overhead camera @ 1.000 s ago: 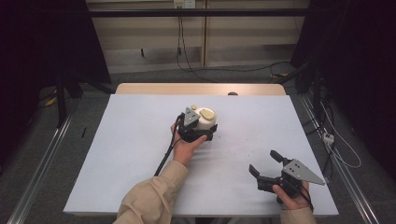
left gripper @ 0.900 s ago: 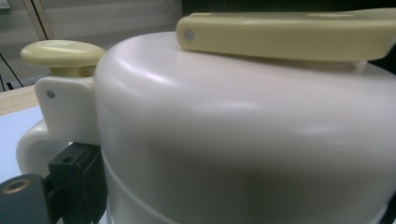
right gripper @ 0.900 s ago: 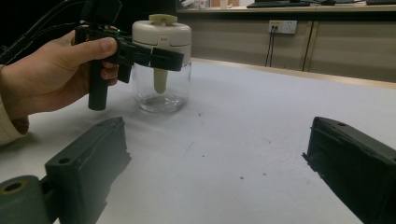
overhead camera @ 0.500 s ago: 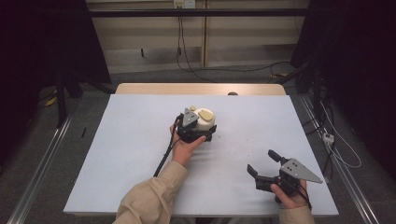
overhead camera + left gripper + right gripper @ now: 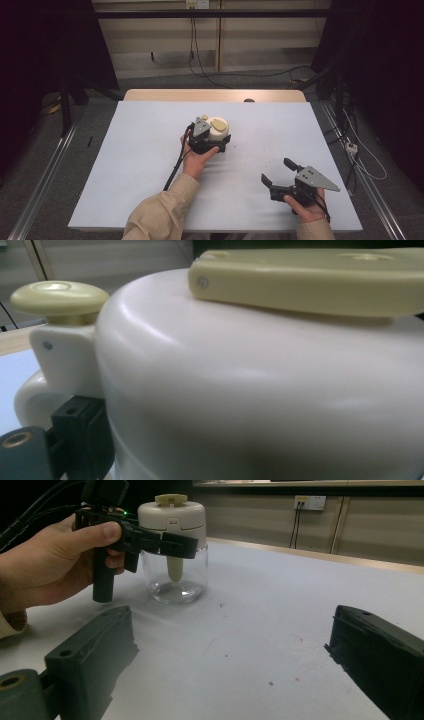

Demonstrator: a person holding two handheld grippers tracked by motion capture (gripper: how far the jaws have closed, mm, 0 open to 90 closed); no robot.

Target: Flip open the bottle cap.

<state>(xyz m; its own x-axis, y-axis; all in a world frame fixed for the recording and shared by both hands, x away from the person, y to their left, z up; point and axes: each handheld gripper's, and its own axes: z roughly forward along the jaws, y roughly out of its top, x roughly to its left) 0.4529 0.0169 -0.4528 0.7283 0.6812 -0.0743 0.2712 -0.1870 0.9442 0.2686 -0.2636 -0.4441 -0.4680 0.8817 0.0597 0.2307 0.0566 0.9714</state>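
fingers of the left gripper (image 5: pixel 212 142) sit closed around the white lid (image 5: pixel 218 129) of the glass jar (image 5: pixel 178 577), mid-table on the white table (image 5: pixel 130 165). right gripper (image 5: pixel 280 176) wide open, empty, near the table's front edge. judgement: keep the clamp square on the lid, steady the glass below. contact hard to see in the left gripper view, lid too close.

Table: white-topped rectangular table (image 5: pixel 150 165), light wooden far edge.
Floor: grey carpet (image 5: pixel 45 165), black trailing cables (image 5: pixel 200 55).
Wall: beige panelled wall (image 5: pixel 160 45), white socket (image 5: pixel 310 502).
Light: dim, dark sides.
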